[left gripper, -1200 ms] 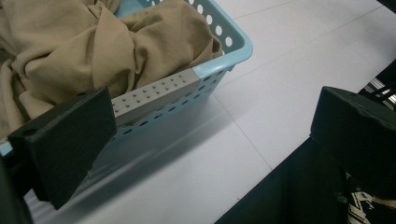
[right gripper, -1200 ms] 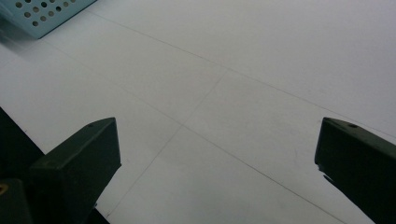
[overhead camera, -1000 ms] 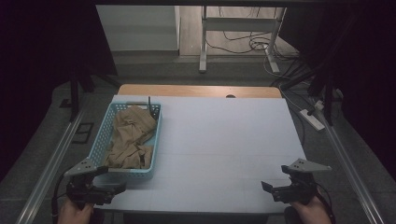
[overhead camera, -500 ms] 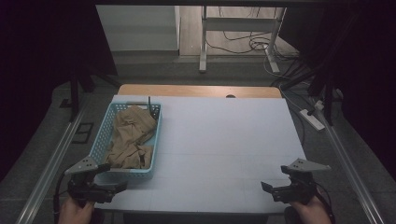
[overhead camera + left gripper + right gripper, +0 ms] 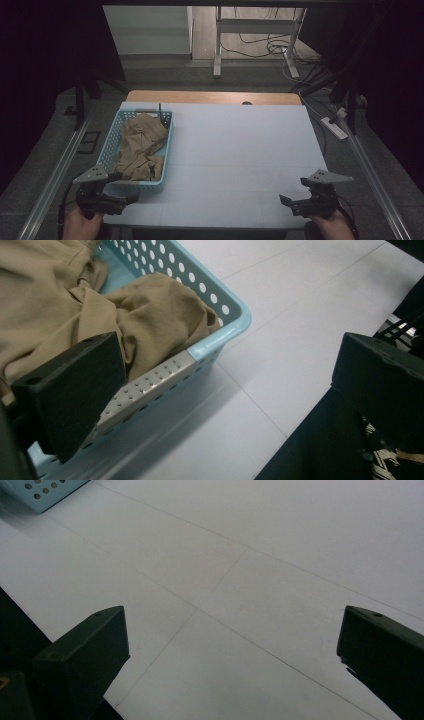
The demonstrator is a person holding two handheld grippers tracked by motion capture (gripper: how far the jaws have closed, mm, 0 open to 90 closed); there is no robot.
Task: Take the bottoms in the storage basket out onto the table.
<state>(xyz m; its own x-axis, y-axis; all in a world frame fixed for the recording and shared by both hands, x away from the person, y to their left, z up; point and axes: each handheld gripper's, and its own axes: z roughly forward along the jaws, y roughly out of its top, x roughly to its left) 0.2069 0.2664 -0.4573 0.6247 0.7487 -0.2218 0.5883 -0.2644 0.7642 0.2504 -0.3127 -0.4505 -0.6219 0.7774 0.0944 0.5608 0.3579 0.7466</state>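
A light blue perforated basket (image 5: 169,145) stands on the left part of the white table (image 5: 240,150), holding crumpled tan cloth (image 5: 141,145). My left gripper (image 5: 131,198) hovers open at the table's near left corner, just in front of the basket's near wall. In the left gripper view the basket corner (image 5: 235,327) and the tan cloth (image 5: 150,315) lie between and beyond my wide-apart jaws. My right gripper (image 5: 284,201) is open at the near right edge, over bare table, with nothing between its jaws (image 5: 230,655).
A wooden strip (image 5: 215,97) runs along the table's far edge. Metal rails (image 5: 55,170) flank both sides. Beyond the table are desk legs (image 5: 218,45), cables and a power strip (image 5: 334,127) on the floor. A basket corner (image 5: 45,492) shows far off in the right gripper view.
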